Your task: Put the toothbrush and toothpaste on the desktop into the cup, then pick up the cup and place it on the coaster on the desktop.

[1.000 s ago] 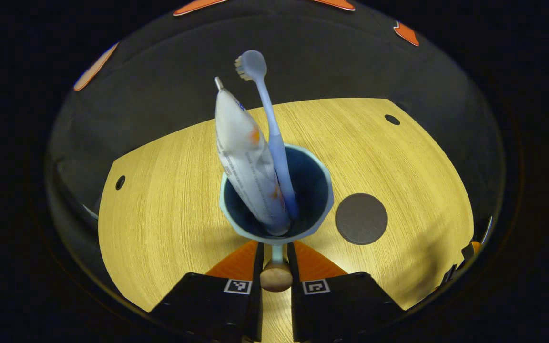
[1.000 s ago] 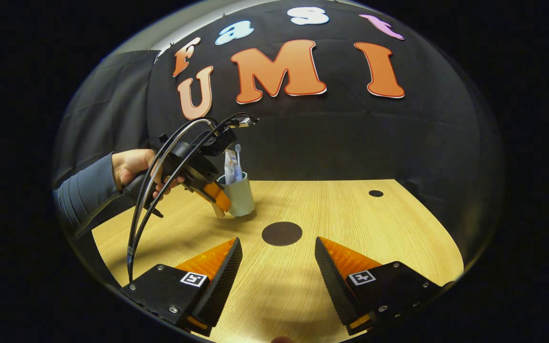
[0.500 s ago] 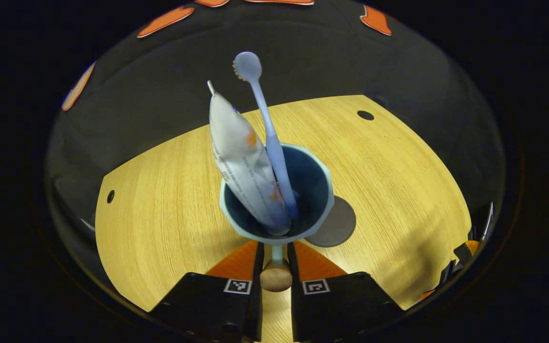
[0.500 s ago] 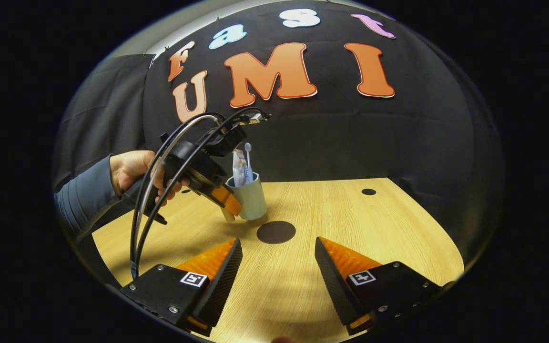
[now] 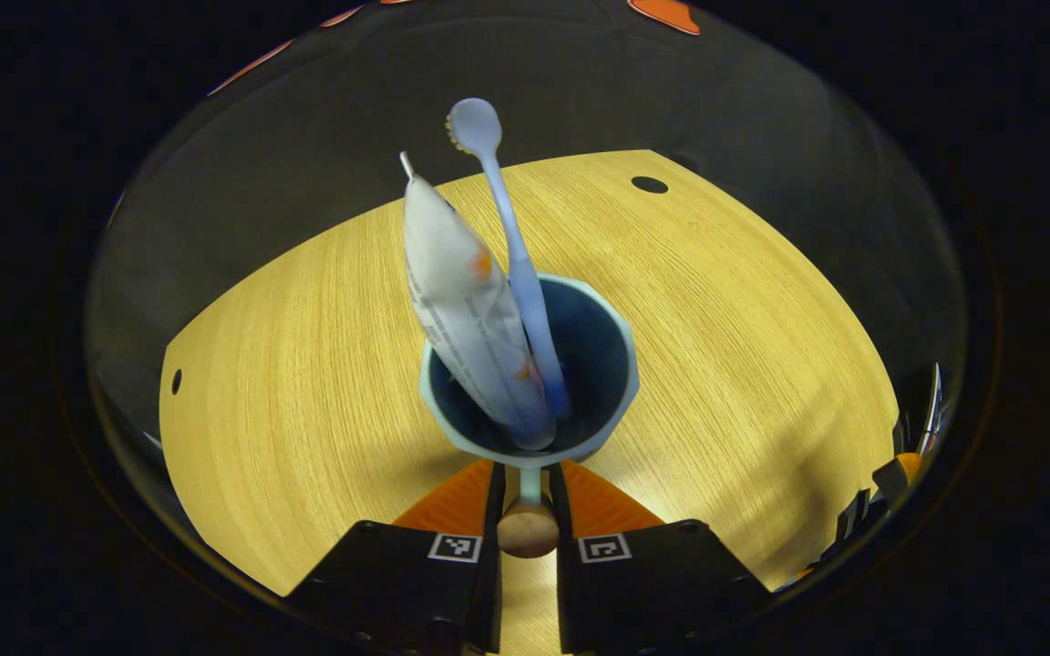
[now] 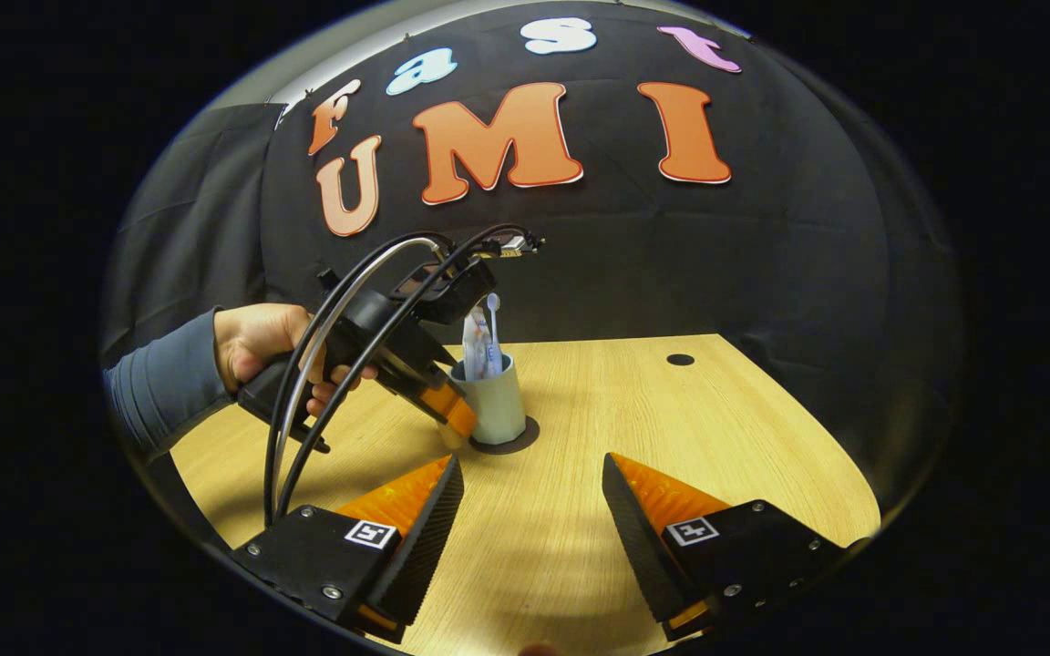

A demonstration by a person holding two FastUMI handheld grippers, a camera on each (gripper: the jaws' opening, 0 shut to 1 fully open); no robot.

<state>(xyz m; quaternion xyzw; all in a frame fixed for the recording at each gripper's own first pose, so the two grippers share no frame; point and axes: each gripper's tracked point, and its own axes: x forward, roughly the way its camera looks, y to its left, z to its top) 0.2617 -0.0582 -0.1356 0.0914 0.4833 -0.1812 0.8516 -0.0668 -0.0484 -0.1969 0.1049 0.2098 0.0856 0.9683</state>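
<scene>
Last step in hand: left gripper (image 5: 525,492) clenched on the wooden-knobbed handle (image 5: 528,527) of the pale blue cup (image 6: 498,405), now over the dark coaster (image 6: 525,437) on the counter (image 6: 671,428). Toothpaste tube (image 5: 470,301) and toothbrush (image 5: 511,246) stand inside, long axes near upright, brush head topmost. Next, by judgement: seat flat, then let go. Right gripper (image 6: 532,510) released, hovering apart.

Light wood-grain desktop (image 6: 716,437), round dark holes near far corners (image 5: 649,185). Dark round coaster (image 6: 518,444) laid flat on desktop; pale cup (image 6: 499,407) seen over coaster, contact not discernible.
</scene>
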